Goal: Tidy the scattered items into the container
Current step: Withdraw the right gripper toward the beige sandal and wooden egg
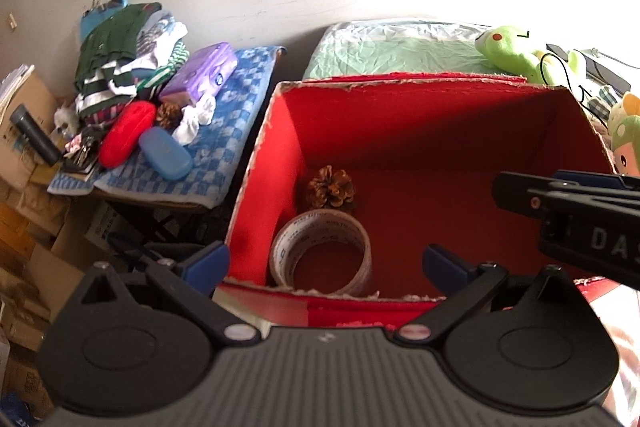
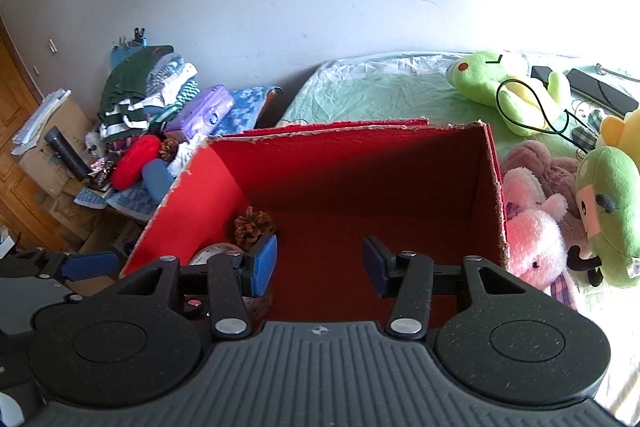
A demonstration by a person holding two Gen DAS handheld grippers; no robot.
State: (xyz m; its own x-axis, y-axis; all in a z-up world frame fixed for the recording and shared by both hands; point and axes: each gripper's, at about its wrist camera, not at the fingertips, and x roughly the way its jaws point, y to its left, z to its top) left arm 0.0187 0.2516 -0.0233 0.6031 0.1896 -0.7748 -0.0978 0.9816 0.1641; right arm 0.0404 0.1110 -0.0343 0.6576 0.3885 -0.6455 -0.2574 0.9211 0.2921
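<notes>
Left claw (image 1: 324, 263): matte black plastic body, ribbed grey centre plate with a small compass-like mark. Two round black discs flank the plate. Angled black linkage arms with silver rivets at the pivots. Fingers (image 1: 206, 261) tipped with blue pads.

Right claw (image 2: 318, 265): same build, black parts finely speckled, ribbed grey plate, silver rivets, blue pads (image 2: 264, 265). White lettering "DAS" shows on its black side in the left wrist view.

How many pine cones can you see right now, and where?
2. One pine cone sits inside the red box, in its left rear corner behind the tape roll. The other lies on the blue checked cloth beside the red case. The clutter may hide more.
</notes>
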